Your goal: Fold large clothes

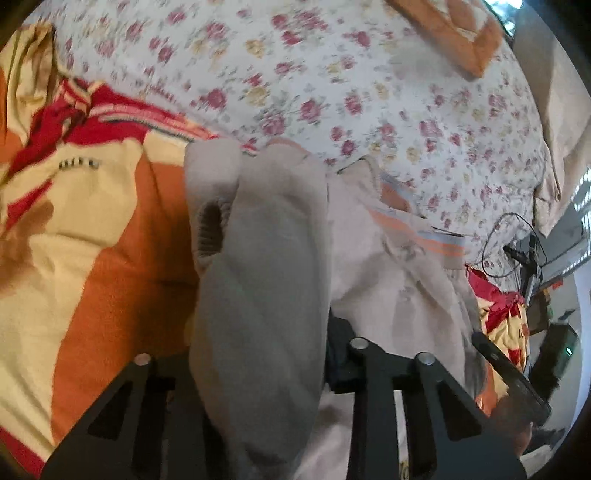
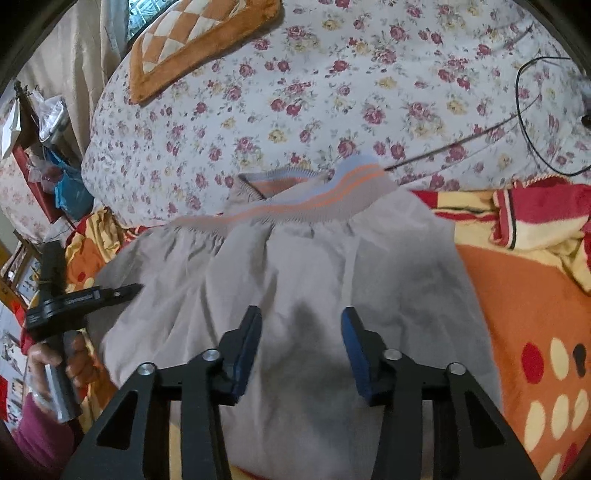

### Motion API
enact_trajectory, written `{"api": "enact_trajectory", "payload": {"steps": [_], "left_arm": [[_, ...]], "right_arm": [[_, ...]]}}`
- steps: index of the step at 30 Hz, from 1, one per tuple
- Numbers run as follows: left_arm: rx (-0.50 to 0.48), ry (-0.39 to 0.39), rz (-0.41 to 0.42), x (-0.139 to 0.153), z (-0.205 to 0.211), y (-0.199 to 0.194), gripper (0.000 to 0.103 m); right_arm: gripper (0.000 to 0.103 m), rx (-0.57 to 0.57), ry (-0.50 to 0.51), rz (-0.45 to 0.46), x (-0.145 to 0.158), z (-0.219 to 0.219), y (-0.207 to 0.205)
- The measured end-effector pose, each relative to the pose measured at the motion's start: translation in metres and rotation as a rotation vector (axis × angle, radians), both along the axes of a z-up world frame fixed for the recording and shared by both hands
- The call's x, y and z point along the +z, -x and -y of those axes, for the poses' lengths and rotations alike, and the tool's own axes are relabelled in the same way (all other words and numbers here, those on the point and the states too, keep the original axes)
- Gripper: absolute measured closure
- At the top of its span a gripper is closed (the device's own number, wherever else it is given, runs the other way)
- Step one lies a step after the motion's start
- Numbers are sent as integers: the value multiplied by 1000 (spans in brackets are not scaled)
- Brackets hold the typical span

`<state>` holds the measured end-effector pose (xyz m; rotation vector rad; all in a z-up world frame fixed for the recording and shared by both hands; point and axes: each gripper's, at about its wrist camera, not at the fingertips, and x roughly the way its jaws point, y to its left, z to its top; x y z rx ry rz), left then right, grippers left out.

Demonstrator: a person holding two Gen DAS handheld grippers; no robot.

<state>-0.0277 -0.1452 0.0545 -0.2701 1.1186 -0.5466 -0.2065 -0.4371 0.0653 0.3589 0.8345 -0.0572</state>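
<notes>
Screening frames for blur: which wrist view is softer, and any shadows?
Left wrist view: floral sheet smeared by motion blur, grey sleeve soft. Right wrist view: sharper; dark shadow on the grey garment between the right gripper fingers. Both views show fisheye bending.

Bed took up most of both views – floral sheet (image 2: 332,92), orange-and-yellow blanket (image 1: 92,229) over its near side. Checkered cushion (image 2: 192,40) lay by a beige curtain (image 2: 74,74) – daylight through the window (image 2: 138,18). Cluttered shelf (image 2: 33,147) stood bedside.
</notes>
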Motion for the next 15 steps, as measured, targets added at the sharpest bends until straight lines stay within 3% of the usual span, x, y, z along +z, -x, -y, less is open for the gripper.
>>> {"api": "enact_trajectory", "payload": {"steps": [2, 3, 4, 9, 11, 15], "left_arm": [[-26, -3, 32, 20, 6, 9, 79], [-34, -1, 39, 26, 8, 11, 79], [-43, 1, 47, 35, 12, 13, 80], [-124, 6, 85, 81, 53, 28, 81], [-166, -10, 103, 98, 84, 36, 82], [-252, -33, 126, 109, 148, 55, 82]], "right_arm": [[70, -14, 67, -66, -13, 3, -11], [71, -24, 75, -138, -28, 7, -17], [71, -32, 46, -150, -36, 10, -16], [67, -76, -10, -60, -9, 24, 4], [66, -122, -20, -70, -5, 38, 12], [66, -234, -214, -81, -10, 81, 33]]}}
